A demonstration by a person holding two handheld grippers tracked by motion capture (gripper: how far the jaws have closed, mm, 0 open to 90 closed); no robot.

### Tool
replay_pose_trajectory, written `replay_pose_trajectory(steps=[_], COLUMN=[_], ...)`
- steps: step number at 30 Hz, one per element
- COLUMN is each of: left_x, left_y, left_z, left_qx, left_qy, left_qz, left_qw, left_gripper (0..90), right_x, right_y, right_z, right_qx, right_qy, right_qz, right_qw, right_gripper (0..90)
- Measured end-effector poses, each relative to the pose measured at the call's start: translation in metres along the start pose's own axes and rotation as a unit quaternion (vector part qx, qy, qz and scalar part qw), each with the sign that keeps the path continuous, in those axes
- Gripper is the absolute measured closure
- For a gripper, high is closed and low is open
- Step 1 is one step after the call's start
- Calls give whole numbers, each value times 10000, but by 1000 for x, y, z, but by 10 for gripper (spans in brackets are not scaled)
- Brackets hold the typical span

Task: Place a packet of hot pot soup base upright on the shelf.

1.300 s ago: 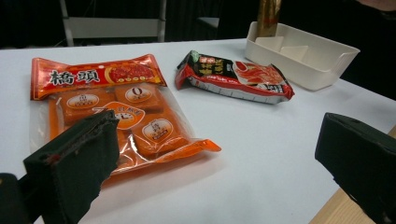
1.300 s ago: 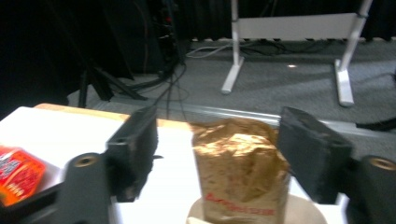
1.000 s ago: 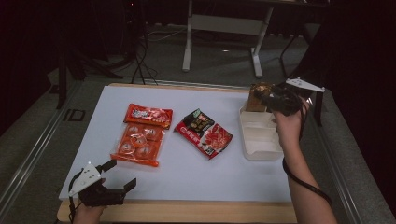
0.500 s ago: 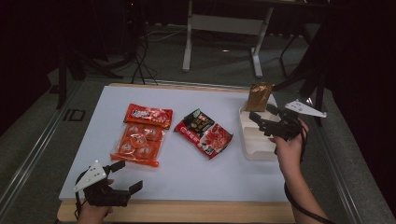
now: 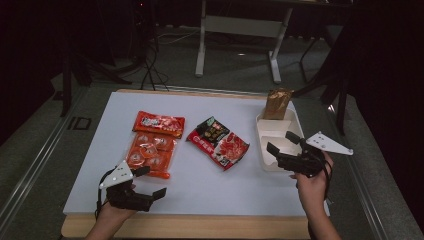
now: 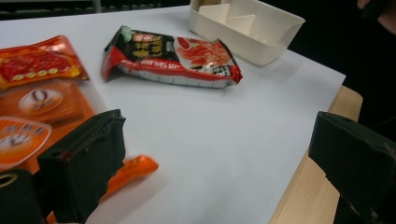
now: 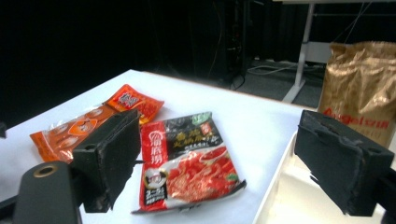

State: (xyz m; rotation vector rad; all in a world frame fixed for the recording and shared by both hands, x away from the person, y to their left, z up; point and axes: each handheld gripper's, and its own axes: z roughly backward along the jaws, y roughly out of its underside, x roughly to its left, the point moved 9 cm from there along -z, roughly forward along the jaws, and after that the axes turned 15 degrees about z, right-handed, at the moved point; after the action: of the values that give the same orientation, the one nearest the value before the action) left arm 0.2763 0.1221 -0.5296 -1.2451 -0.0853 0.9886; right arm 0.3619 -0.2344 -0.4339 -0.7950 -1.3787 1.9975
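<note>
A brown foil bag (image 5: 277, 102) stands upright in the far end of a white divided tray (image 5: 272, 131) at the table's right. My right gripper (image 5: 280, 142) hovers open over the tray's near end, holding nothing; in the right gripper view the bag (image 7: 359, 88) rises beyond the tray's rim (image 7: 280, 196). A red-and-black snack packet (image 5: 218, 141) lies mid-table. An orange packet (image 5: 149, 152) and a smaller red packet (image 5: 159, 123) lie to its left. My left gripper (image 5: 150, 181) is open and empty near the front edge, just beside the orange packet (image 6: 28, 121).
The white table top (image 5: 200, 190) has a wooden front edge (image 5: 190, 227). Behind the table are dark floor, cables and a white desk frame (image 5: 240, 30). Open table surface lies between the two grippers.
My right gripper has let go of the brown bag, which stays standing in the tray, and has drawn back toward the person. The left gripper has shifted slightly.
</note>
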Motion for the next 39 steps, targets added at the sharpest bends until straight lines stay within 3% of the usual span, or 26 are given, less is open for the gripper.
replay_pose_trajectory(steps=[12, 16, 18, 25, 27, 31, 37, 39], left_x=[-7, -10, -13, -20, -21, -24, -28, -28], left_y=[-24, -30, -32, -39, -43, -48, -59, -66], left_z=[-32, -44, -53, -82, -90, -107, -131, -138], left_qx=[283, 371, 476, 687, 710, 768, 714, 687], left_qy=[239, 208, 346, 384, 352, 321, 336, 365], left_qz=[-169, -300, -344, -569, -521, -535, -588, -501], left_qw=[9992, 9986, 9977, 9953, 9955, 9951, 9951, 9957], left_gripper=[87, 129, 152, 335, 364, 516, 608, 647], right_x=[21, 24, 25, 28, 29, 28, 28, 27], right_y=[13, 14, 15, 17, 19, 21, 24, 25], right_z=[1, 8, 11, 12, 11, 9, 7, 6], right_qx=[119, 95, 125, 108, 120, 151, 183, 203], right_qy=[-180, -169, -118, -170, -204, -234, -258, -255], right_qz=[121, 195, 264, 305, 267, 270, 288, 282], right_qw=[9997, 9996, 9995, 9993, 9994, 9992, 9991, 9991], right_gripper=[146, 146, 147, 148, 148, 149, 149, 149])
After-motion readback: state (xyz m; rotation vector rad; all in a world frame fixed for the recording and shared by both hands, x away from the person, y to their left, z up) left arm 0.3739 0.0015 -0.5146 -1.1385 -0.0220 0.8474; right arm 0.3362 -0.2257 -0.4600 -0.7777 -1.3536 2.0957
